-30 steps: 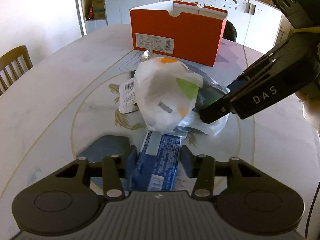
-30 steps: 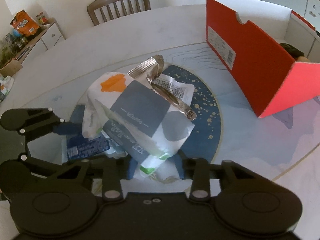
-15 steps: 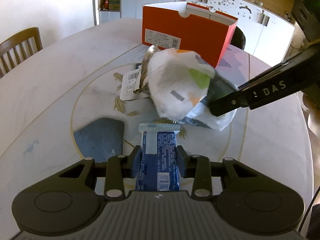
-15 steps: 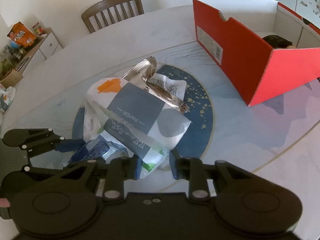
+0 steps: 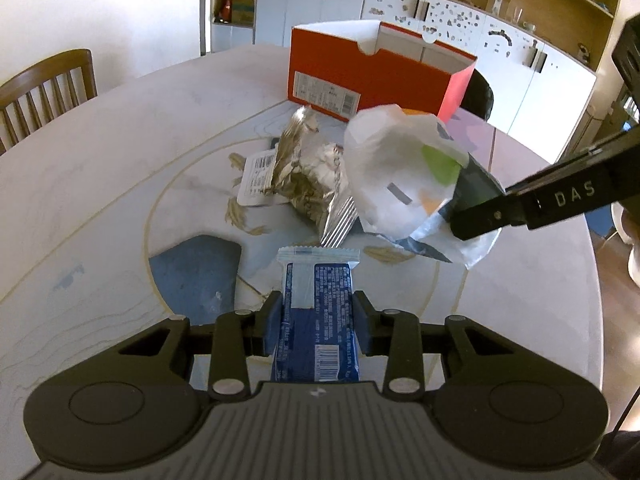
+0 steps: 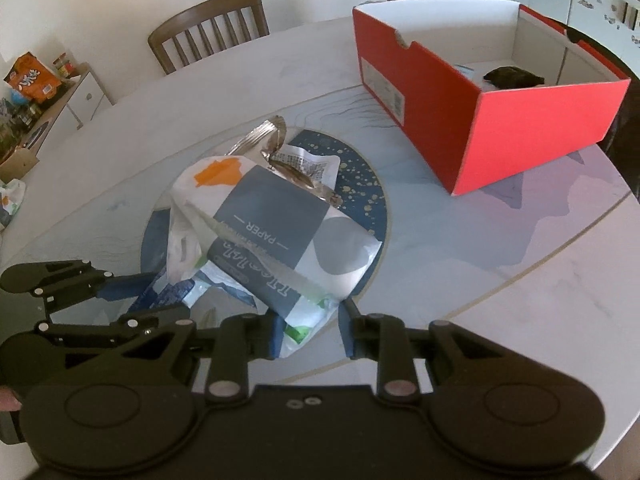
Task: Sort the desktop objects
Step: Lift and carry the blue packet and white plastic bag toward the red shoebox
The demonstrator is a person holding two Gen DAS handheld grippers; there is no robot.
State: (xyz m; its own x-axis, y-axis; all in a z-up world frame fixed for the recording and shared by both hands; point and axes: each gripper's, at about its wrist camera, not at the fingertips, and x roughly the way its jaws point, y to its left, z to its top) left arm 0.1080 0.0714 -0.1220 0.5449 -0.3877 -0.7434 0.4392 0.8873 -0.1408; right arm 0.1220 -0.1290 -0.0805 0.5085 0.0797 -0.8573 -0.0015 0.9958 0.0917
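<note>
Already the left gripper [image 5: 316, 316] pinched the blue snack bar [image 5: 316, 312], whose long axis ran forward along the fingers. Meanwhile the right gripper [image 6: 308, 334] clamped the tissue pack [image 6: 272, 236] above the table [image 6: 500, 300]. Probably the right hand was nearer to the red box [image 6: 480, 120], which lay ahead to its right.

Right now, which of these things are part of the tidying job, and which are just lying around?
Part of the job:
- blue snack packet, held in the left gripper
- tissue pack, held in the right gripper
- silver foil packet
- red box

Just there:
- wooden chair
- white cabinets
</note>
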